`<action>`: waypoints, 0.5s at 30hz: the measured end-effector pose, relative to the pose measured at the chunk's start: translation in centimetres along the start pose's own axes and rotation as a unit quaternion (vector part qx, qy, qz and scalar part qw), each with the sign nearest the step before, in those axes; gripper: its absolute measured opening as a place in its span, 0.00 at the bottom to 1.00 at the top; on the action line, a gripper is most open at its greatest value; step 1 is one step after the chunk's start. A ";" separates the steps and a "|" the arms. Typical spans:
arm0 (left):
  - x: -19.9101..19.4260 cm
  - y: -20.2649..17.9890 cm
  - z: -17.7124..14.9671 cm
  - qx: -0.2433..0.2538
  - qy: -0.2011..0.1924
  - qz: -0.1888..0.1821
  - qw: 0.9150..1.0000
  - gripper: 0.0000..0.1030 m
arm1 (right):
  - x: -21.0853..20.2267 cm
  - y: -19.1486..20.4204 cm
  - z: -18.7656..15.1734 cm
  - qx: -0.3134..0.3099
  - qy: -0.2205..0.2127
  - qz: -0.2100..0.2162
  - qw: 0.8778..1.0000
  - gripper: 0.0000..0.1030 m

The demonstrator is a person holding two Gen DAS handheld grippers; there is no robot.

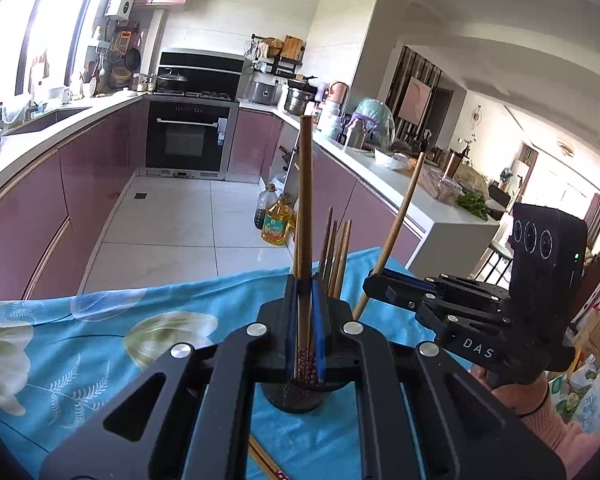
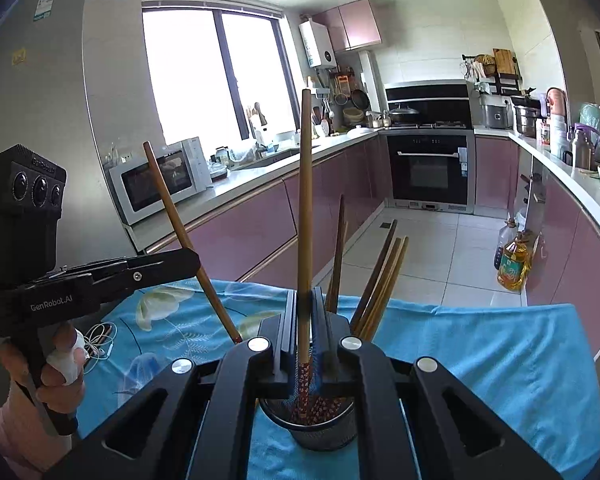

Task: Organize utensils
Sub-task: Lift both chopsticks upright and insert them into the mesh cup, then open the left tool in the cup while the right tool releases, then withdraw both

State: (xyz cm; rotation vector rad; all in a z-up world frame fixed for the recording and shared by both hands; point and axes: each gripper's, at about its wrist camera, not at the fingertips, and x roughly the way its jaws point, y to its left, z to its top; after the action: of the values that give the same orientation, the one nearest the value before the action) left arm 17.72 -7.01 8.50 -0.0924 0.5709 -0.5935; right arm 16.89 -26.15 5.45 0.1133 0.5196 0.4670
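Note:
My left gripper (image 1: 305,304) is shut on a wooden chopstick (image 1: 305,216), held upright over the dark mesh utensil cup (image 1: 296,398) on the blue cloth. Its patterned lower end sits at the cup. My right gripper (image 2: 305,312) is shut on another chopstick (image 2: 305,208), upright, with its patterned tip in the cup (image 2: 320,432). Several chopsticks (image 2: 380,280) stand in the cup, leaning right. Each gripper shows in the other's view: the right gripper (image 1: 384,280) with its chopstick tilted, the left gripper (image 2: 188,260) likewise.
A blue flowered cloth (image 2: 480,344) covers the table. One loose chopstick (image 1: 266,462) lies on it near me. A white cable (image 2: 100,340) lies at the left. Pink kitchen cabinets, an oven and oil bottles (image 2: 514,260) stand beyond the table edge.

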 end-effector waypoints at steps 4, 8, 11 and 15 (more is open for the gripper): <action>2.1 0.0 -0.9 0.012 0.035 0.007 0.999 0.08 | 1.3 -0.1 -0.8 0.003 0.026 -0.005 1.000 0.06; 3.7 0.2 -1.4 0.013 0.052 0.015 0.998 0.08 | 2.1 -0.6 -1.3 0.016 0.040 -0.012 0.999 0.07; 4.4 0.7 -2.0 0.007 0.058 0.013 0.998 0.08 | 2.1 -0.7 -1.5 0.021 0.039 -0.016 0.999 0.08; 4.1 1.0 -2.9 0.003 0.051 0.016 0.999 0.12 | 1.9 -0.8 -1.6 0.022 0.037 -0.022 0.999 0.08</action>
State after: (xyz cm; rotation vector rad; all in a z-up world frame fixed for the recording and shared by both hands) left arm 19.49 -8.24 3.84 -0.0477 0.6680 -0.5700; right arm 17.84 -25.97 2.99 0.1277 0.6041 0.4186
